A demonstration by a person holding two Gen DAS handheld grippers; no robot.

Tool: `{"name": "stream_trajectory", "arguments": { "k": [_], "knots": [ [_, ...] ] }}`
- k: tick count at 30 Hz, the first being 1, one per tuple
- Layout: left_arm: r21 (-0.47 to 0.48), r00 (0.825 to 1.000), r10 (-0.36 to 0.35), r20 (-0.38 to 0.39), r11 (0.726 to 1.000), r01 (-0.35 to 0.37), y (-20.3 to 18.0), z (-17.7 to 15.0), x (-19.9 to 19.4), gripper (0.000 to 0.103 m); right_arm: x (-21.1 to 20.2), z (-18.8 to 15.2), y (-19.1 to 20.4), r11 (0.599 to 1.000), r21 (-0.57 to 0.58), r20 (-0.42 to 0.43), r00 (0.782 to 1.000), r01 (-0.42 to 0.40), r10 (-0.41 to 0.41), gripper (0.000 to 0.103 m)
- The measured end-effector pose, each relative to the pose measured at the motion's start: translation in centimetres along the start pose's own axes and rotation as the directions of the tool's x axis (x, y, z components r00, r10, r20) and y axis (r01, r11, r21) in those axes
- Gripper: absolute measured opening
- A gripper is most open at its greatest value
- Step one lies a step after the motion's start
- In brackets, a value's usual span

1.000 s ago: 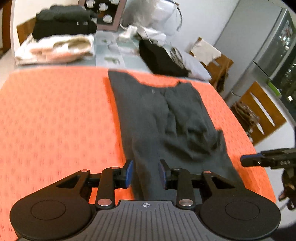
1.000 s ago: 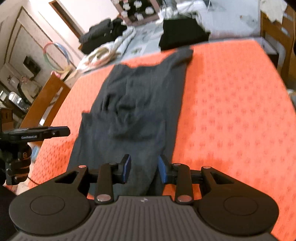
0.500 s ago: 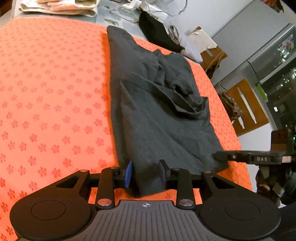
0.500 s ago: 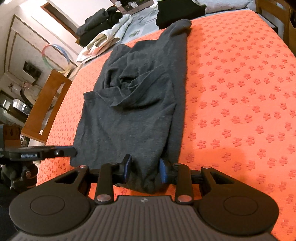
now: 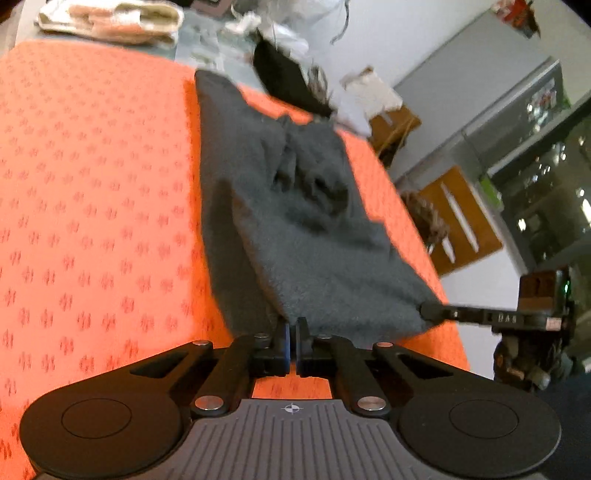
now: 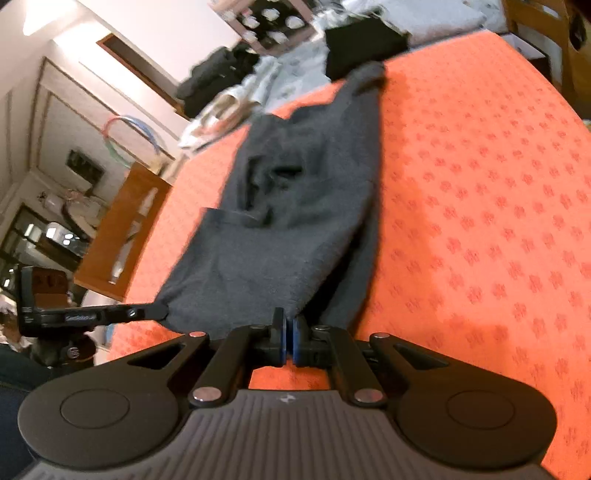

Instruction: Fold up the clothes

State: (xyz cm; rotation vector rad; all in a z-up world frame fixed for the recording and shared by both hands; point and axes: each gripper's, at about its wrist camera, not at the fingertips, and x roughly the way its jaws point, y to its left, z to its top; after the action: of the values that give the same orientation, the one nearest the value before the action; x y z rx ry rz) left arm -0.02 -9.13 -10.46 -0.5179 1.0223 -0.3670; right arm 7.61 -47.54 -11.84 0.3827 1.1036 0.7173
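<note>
A dark grey garment [image 5: 295, 229] [image 6: 295, 206] lies lengthwise on the orange patterned tablecloth [image 5: 92, 184] [image 6: 480, 184], its near hem lifted a little. My left gripper [image 5: 293, 330] is closing its jaws on the near left corner of that hem, and the pads pinch the cloth. My right gripper [image 6: 289, 325] is closing on the near right corner, with cloth pressed between its blue pads. Each view shows the other gripper's tip at the opposite hem corner: the right gripper [image 5: 428, 310] and the left gripper [image 6: 162, 312].
Folded light clothes [image 5: 110, 18] and a black garment [image 5: 284, 85] [image 6: 362, 48] lie beyond the far end of the cloth. Wooden chairs [image 5: 461, 221] [image 6: 122, 229] stand beside the table's long edges. Bare orange cloth spreads on both sides of the garment.
Both grippers' jaws went from part open around the hem to nearly together on it. Both hands moved in and down along the garment, and its near edge now rises off the cloth.
</note>
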Motion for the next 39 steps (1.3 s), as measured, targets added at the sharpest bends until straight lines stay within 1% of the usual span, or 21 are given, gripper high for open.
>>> {"name": "stream_trajectory", "arguments": {
  "k": [1, 3, 4, 5, 6, 10, 11, 13, 16, 22, 26, 28, 30, 33, 35, 37, 39],
  "knots": [
    [0.003, 0.999, 0.029, -0.027, 1.000, -0.029, 0.2, -0.4, 0.5, 0.005, 0.3, -0.4, -0.3, 1.000, 0.010, -0.010, 1.000, 0.020, -0.020, 0.007],
    [0.010, 0.996, 0.065, -0.058, 0.998, -0.064, 0.4, -0.9, 1.2, 0.006, 0.7, -0.9, -0.8, 0.998, 0.021, -0.025, 0.998, 0.059, -0.059, 0.010],
    [0.011, 0.996, 0.075, -0.055, 0.997, -0.075, 0.5, -1.0, 1.2, 0.007, 0.8, -1.1, -0.9, 0.997, 0.022, -0.029, 0.997, 0.078, -0.078, 0.010],
    [0.014, 0.996, 0.082, -0.042, 0.997, -0.081, 0.5, -1.0, 0.9, 0.008, 0.6, -1.1, -0.7, 0.995, 0.012, -0.021, 0.995, 0.096, -0.096, 0.013],
    [0.025, 0.995, 0.093, -0.023, 0.995, -0.093, 0.3, -0.9, 0.5, 0.009, 0.3, -1.0, -0.6, 0.994, 0.000, -0.012, 0.993, 0.114, -0.114, 0.018],
    [0.087, 0.986, 0.152, 0.069, 0.984, -0.157, -0.5, 0.1, -1.4, 0.009, -1.0, 0.2, 0.4, 0.976, -0.092, 0.050, 0.980, 0.198, -0.194, 0.018],
    [0.103, 0.984, 0.157, 0.089, 0.981, -0.166, -0.8, 0.7, -1.6, 0.009, -1.2, 0.8, 0.7, 0.972, -0.111, 0.067, 0.977, 0.209, -0.202, 0.018],
    [0.133, 0.978, 0.165, 0.127, 0.974, -0.181, -1.5, 1.8, -1.7, 0.009, -1.3, 2.0, 1.3, 0.965, -0.151, 0.097, 0.975, 0.213, -0.200, 0.018],
    [0.186, 0.975, 0.172, 0.144, 0.963, -0.197, -2.2, 3.4, -0.4, 0.009, -0.4, 3.9, 2.1, 0.958, -0.213, 0.104, 0.979, 0.194, -0.175, 0.018],
    [0.252, 0.968, 0.201, 0.153, 0.939, -0.235, -3.5, 5.7, 3.2, 0.009, 3.6, 6.2, 3.6, 0.916, -0.367, 0.050, 0.987, 0.163, -0.156, 0.018],
    [0.228, 0.962, 0.221, 0.160, 0.940, -0.254, -3.0, 7.2, 4.9, 0.009, 6.5, 7.4, 4.5, 0.889, -0.439, 0.008, 0.990, 0.130, -0.141, 0.018],
    [0.193, 0.957, 0.242, 0.162, 0.943, -0.271, -2.5, 7.9, 5.6, 0.009, 7.7, 7.9, 4.6, 0.875, -0.465, 0.002, 0.989, 0.131, -0.147, 0.018],
    [0.152, 0.950, 0.267, 0.161, 0.945, -0.291, -1.7, 8.5, 6.2, 0.010, 8.7, 8.4, 4.3, 0.870, -0.470, 0.006, 0.986, 0.148, -0.165, 0.018],
    [0.075, 0.938, 0.311, 0.152, 0.943, -0.325, -0.1, 9.1, 6.9, 0.011, 9.6, 8.8, 3.6, 0.867, -0.472, 0.009, 0.985, 0.158, -0.175, 0.016],
    [0.032, 0.939, 0.310, 0.152, 0.948, -0.318, 0.7, 9.3, 6.9, 0.011, 9.8, 9.0, 3.3, 0.869, -0.471, 0.006, 0.985, 0.154, -0.172, 0.016],
    [0.019, 0.940, 0.307, 0.152, 0.950, -0.313, 1.0, 9.4, 6.8, 0.011, 9.7, 9.2, 3.3, 0.872, -0.467, -0.003, 0.986, 0.148, -0.169, 0.016],
    [0.029, 0.938, 0.311, 0.150, 0.947, -0.319, 0.8, 9.4, 6.7, 0.012, 9.0, 9.2, 3.4, 0.874, -0.462, -0.001, 0.986, 0.148, -0.168, 0.016]
  ]
}}
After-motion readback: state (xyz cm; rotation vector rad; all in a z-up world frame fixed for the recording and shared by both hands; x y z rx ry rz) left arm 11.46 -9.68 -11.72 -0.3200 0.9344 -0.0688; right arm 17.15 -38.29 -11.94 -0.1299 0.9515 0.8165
